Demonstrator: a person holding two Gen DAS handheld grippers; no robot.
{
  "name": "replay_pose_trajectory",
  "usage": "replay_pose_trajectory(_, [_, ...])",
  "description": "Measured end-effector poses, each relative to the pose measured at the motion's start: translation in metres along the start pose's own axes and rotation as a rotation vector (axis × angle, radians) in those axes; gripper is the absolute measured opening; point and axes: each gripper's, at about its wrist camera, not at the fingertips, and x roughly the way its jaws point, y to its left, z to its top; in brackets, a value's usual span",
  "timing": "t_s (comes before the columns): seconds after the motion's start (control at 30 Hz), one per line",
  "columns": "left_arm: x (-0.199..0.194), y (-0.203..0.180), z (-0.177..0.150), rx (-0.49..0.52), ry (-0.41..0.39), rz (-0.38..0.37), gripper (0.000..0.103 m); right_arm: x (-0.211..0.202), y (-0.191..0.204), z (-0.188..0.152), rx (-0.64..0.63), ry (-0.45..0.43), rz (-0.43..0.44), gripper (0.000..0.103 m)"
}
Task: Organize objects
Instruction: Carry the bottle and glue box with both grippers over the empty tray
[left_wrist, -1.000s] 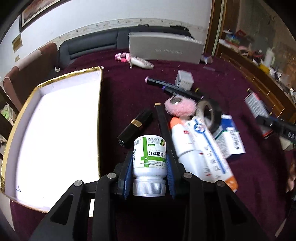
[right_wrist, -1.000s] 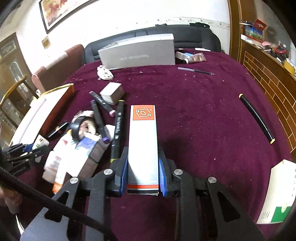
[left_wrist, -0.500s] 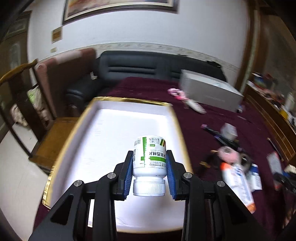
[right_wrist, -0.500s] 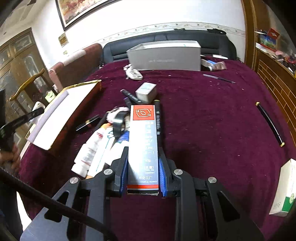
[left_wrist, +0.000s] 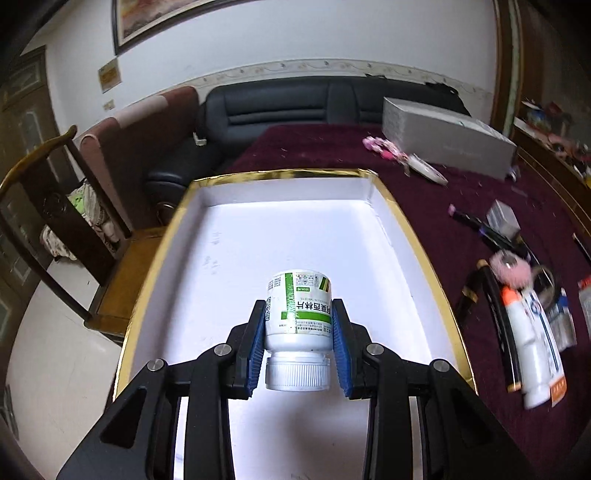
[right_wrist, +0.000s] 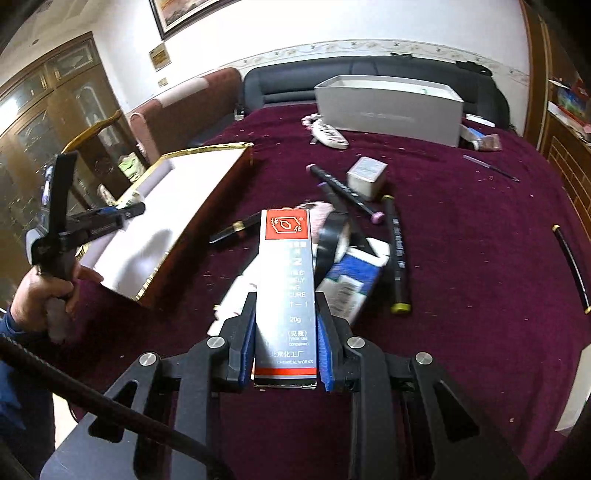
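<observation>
White tray now under left gripper's bottle.

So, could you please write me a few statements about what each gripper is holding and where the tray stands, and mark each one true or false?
1. The left gripper is shut on a white pill bottle with a green label. True.
2. The pill bottle is held over the maroon cloth, clear of the tray. False: it is held over the white, gold-rimmed tray.
3. The right gripper is shut on a tall carton with a red top panel. True.
4. The tray already holds several markers. False: no markers show in it; the markers lie on the maroon cloth.
5. A grey box stands at the far end of the cloth. True.
</observation>
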Motion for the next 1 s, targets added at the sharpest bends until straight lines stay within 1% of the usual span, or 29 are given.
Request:
replay_pose_trajectory(0.03, [-0.001, -0.002, -0.005, -0.004, 0.011, -0.01, 0.029, 0.0, 0.004, 0.0, -0.009, 0.002, 0.006, 0.025])
replay_pose_trajectory(0.13, [-0.009, -0.014, -0.023, 0.002, 0.057, -0.092, 0.028, 0.001, 0.016, -0.001, -0.029, 0.011, 0.032, 0.025])
replay_pose_trajectory(0.2, [-0.017, -0.02, -0.029, 0.008, 0.062, -0.116, 0.028, 0.003, 0.023, 0.0, -0.041, 0.021, 0.05, 0.025])
replay_pose_trajectory(0.27, [-0.028, -0.014, -0.028, -0.026, 0.053, -0.148, 0.028, 0.006, 0.031, 0.003, -0.054, 0.034, 0.066, 0.025])
replay_pose_trajectory(0.33, [-0.037, -0.003, -0.018, -0.05, 0.05, -0.169, 0.028, 0.009, 0.041, 0.01, -0.069, 0.047, 0.086, 0.025])
replay_pose_trajectory(0.4, [-0.043, 0.012, -0.006, -0.063, 0.042, -0.162, 0.028, 0.011, 0.051, 0.019, -0.078, 0.054, 0.112, 0.025])
replay_pose_trajectory(0.5, [-0.045, 0.034, 0.011, -0.036, 0.036, -0.12, 0.029, 0.016, 0.072, 0.04, -0.1, 0.06, 0.142, 0.025])
replay_pose_trajectory(0.57, [-0.039, 0.048, 0.02, -0.032, 0.052, -0.111, 0.029, 0.025, 0.09, 0.057, -0.127, 0.07, 0.153, 0.025])
replay_pose_trajectory(0.63, [-0.026, 0.061, 0.028, -0.04, 0.092, -0.118, 0.029, 0.039, 0.105, 0.074, -0.131, 0.089, 0.168, 0.025])
replay_pose_trajectory(0.7, [-0.008, 0.071, 0.034, -0.044, 0.125, -0.088, 0.029, 0.059, 0.117, 0.089, -0.128, 0.121, 0.178, 0.025])
replay_pose_trajectory(0.73, [-0.001, 0.074, 0.034, -0.043, 0.14, -0.084, 0.029, 0.075, 0.124, 0.099, -0.116, 0.146, 0.185, 0.025])
replay_pose_trajectory(0.77, [0.009, 0.078, 0.037, -0.05, 0.16, -0.086, 0.029, 0.082, 0.128, 0.102, -0.113, 0.16, 0.187, 0.025])
replay_pose_trajectory(0.87, [0.03, 0.086, 0.039, -0.051, 0.199, -0.091, 0.029, 0.12, 0.141, 0.117, -0.091, 0.215, 0.185, 0.025])
replay_pose_trajectory(1.0, [0.049, 0.092, 0.045, -0.061, 0.224, -0.087, 0.029, 0.165, 0.155, 0.129, -0.072, 0.265, 0.167, 0.025])
